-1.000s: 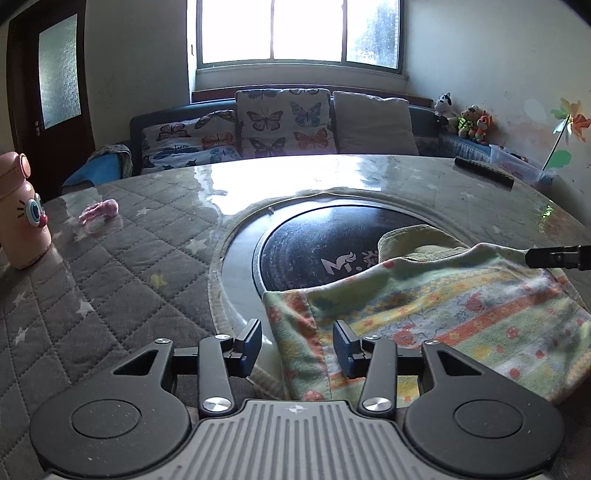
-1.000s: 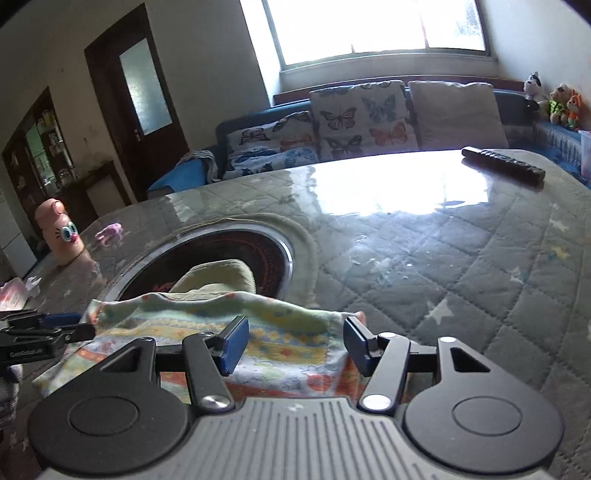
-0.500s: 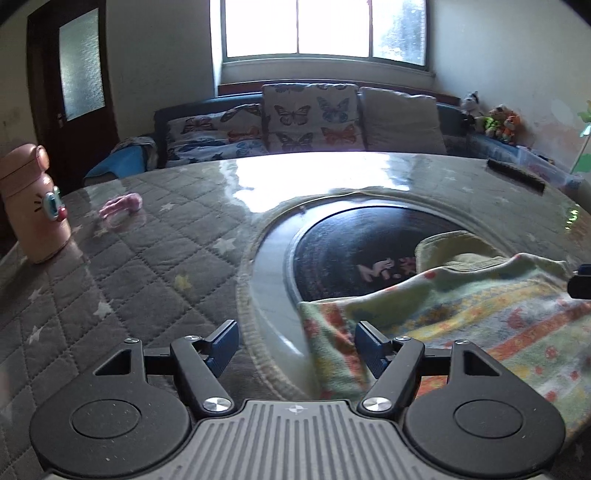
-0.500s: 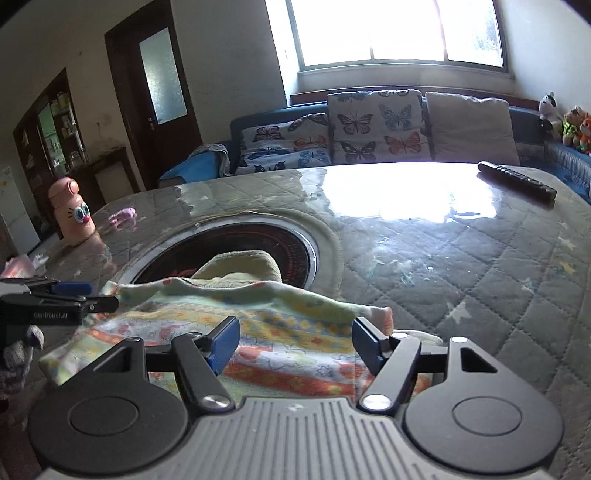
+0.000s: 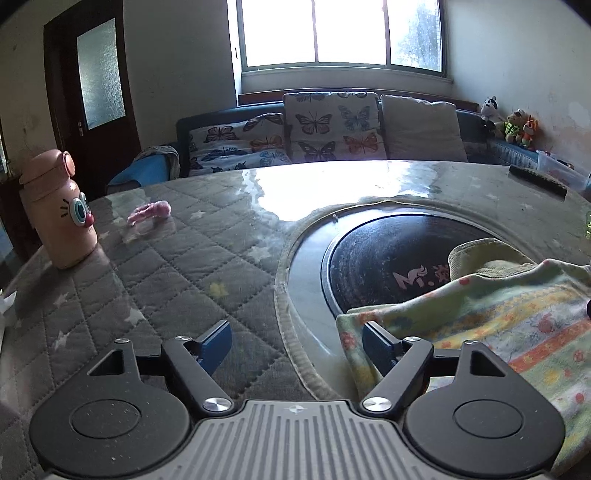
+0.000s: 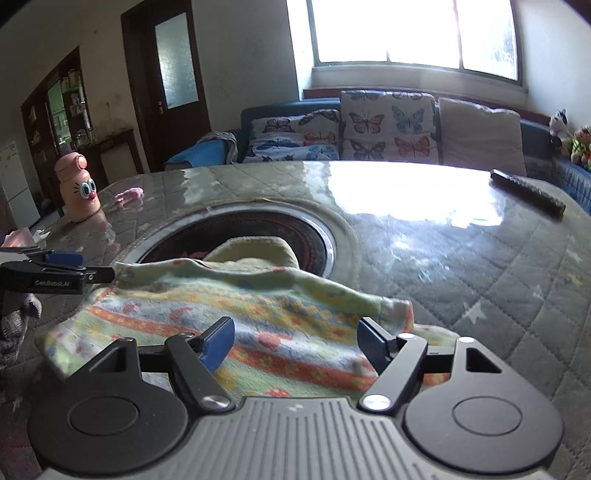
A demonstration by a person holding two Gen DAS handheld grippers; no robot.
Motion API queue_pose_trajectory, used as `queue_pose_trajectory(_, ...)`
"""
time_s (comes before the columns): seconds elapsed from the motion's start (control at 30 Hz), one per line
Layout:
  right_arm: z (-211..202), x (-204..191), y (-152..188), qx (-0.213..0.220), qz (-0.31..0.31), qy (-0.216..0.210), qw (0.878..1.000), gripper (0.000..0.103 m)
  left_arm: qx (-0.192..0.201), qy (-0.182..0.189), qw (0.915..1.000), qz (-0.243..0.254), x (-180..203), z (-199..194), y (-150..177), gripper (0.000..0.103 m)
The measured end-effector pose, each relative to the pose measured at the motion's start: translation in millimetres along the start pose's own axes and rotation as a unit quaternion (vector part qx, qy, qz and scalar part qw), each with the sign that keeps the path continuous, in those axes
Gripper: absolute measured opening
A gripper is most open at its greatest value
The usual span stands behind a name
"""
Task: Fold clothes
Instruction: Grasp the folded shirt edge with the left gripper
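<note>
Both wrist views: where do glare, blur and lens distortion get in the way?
Left wrist view: the window is blown out, its glare whitens the far table top, and fisheye bends the door. Right wrist view: the same glare washes the table beside the remote, and the patterned garment is smeared by blur near the lens.

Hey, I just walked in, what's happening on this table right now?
A person is folding a colourful patterned garment on a quilted round table, holding one claw in each hand. Both claws, the left claw and the right claw, are opening, with nothing pinched between the jaws. The garment lies loose on the table, partly over the dark round inset in the middle. A pink cartoon bottle stands off to the side.
</note>
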State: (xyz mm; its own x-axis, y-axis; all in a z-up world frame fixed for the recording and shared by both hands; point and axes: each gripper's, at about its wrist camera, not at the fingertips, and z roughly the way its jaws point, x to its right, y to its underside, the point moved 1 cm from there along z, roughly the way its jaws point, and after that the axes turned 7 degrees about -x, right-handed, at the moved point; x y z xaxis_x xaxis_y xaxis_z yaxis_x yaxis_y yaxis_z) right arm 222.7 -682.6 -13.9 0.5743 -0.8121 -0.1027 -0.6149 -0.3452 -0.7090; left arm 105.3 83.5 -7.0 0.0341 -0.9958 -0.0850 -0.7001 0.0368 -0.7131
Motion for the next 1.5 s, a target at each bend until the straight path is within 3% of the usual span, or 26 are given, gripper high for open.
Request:
queue_pose_trajectory(0.17,9,-7,-1,-0.011,-0.017,0.009,1.000,0.082,-0.004,-0.012,0.9996,0.023,4,14,-2,0.087)
queue_pose_trajectory(0.37,2,-21,3,0.000,-0.049,0.018,0.999,0.086,-0.003,-0.019,0.9998,0.010,-5,8,-5,0.087)
queue_pose_trajectory(0.87,7,-141,2,0.003,-0.216,-0.059,0.975,0.088,-0.010,0.005,0.9993,-0.036,-22,-20,3,0.092)
queue_pose_trajectory(1.1,21,-178,13,-0.001,-0.263,-0.052,0.963,0.088,-0.022,0.016,0.9980,-0.058,-33,-22,8,0.092)
queue_pose_trajectory(1.2,12,-183,14,0.016,-0.275,-0.047,0.960,0.085,-0.024,0.021,0.9972,-0.068,-38,-23,8,0.092)
queue_pose_trajectory(1.37,-4,-196,18,0.014,-0.311,-0.083,0.947,0.076,-0.029,0.049,0.9937,-0.097,-45,-27,6,0.089)
queue_pose_trajectory(1.5,-2,-212,29,-0.001,-0.344,-0.102,0.933,0.050,-0.035,0.079,0.9906,-0.107,-43,-30,6,0.083)
